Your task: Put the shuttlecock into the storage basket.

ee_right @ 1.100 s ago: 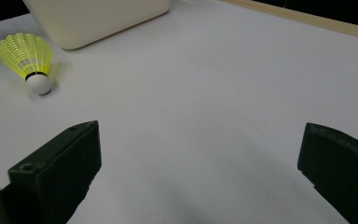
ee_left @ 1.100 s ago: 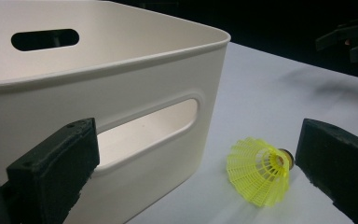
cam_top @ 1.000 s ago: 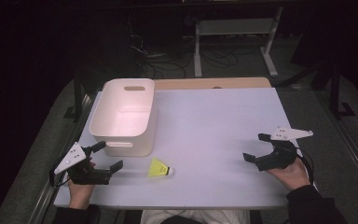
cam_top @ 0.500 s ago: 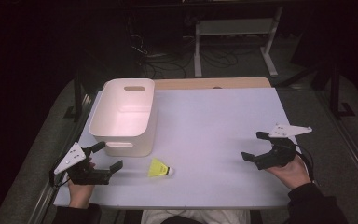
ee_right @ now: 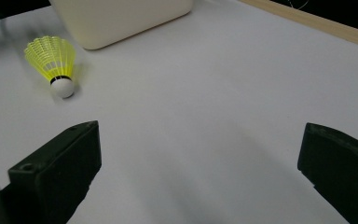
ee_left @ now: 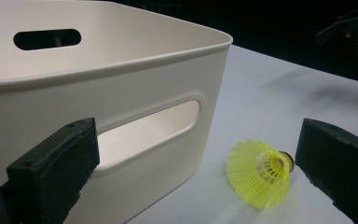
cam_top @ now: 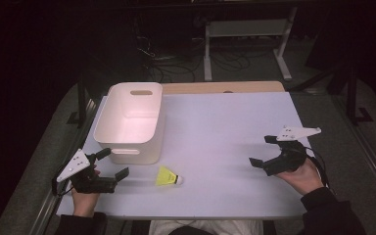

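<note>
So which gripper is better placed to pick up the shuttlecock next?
Left, probably. The left gripper sits open right beside the yellow shuttlecock, which lies between its fingers in the left gripper view. The right gripper, also open, is much farther across the table.

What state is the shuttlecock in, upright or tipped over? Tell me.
Tipped over. The shuttlecock lies on its side on the table, its yellow skirt toward the white bin and its cork pointing away, as the right gripper view shows.
</note>
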Motion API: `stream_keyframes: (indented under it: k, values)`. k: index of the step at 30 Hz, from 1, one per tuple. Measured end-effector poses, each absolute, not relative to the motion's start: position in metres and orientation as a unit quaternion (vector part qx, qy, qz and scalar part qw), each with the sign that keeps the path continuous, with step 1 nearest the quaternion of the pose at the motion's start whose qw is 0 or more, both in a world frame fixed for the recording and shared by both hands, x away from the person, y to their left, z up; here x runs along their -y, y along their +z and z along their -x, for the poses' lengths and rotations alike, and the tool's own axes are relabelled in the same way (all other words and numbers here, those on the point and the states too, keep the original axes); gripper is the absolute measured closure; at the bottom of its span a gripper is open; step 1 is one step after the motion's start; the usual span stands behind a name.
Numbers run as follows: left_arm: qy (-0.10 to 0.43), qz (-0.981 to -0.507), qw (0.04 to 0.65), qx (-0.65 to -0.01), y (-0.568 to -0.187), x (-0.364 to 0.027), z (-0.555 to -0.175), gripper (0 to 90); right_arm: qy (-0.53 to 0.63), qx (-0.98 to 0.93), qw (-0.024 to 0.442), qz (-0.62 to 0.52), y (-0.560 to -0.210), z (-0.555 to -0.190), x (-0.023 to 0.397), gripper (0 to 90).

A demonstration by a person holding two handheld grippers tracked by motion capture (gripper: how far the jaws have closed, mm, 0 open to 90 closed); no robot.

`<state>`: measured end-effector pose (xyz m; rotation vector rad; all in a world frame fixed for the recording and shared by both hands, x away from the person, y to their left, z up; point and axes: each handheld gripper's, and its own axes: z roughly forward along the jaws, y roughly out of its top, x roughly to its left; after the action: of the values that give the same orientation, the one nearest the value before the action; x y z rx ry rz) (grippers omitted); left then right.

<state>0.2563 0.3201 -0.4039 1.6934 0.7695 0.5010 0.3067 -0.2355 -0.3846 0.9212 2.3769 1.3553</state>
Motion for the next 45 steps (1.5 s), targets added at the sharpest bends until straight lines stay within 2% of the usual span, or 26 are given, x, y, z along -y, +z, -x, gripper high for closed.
stream_keyframes:
  k: [45]
  values:
    - [0.213, -0.723, 0.571, -0.326, -0.404, -0.321, -0.256, 0.0, 0.439, -0.857, 0.112, -0.247, -0.349, -0.319, 0.188, 0.0]
